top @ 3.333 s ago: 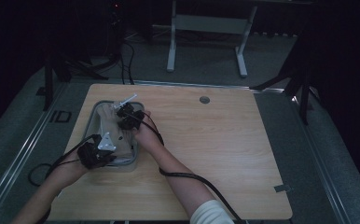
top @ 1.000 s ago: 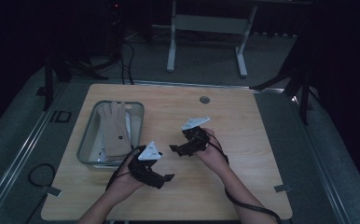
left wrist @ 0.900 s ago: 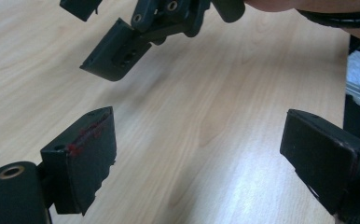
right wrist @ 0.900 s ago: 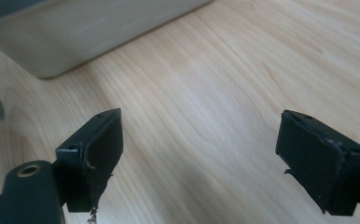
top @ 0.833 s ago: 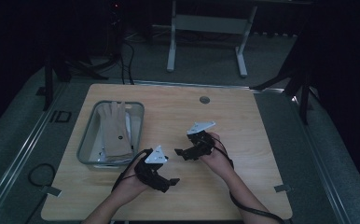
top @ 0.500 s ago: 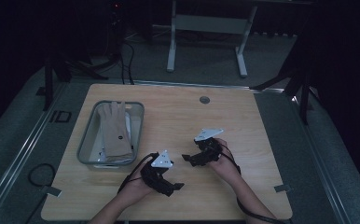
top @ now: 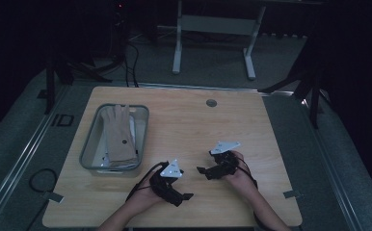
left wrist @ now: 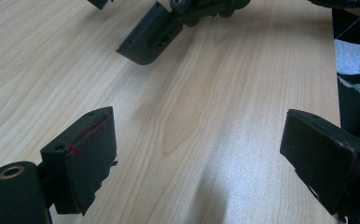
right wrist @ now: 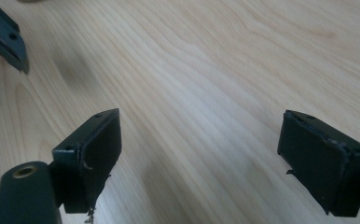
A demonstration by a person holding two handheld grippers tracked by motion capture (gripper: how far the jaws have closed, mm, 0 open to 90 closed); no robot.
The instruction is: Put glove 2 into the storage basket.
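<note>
I hold my left gripper (top: 186,196) and my right gripper (top: 202,171) low over the near part of the wooden table (top: 189,120), both well to the right of the grey bin (top: 88,149) and nearer to me than it is. The tan glove (top: 118,132) lies inside that bin, stretched along its length, with something white under it that I cannot make out. From above, the two grippers sit near each other, each with its grey three-cornered plate on top.

Up close, the left gripper view (left wrist: 197,154) shows my jaws standing wide apart with only bare wood grain between them, and part of the other gripper (left wrist: 157,28) ahead. The right gripper view (right wrist: 199,149) shows the same: jaws wide, nothing between them, with a dark jaw tip of the other gripper (right wrist: 5,39) at the upper left corner.
</note>
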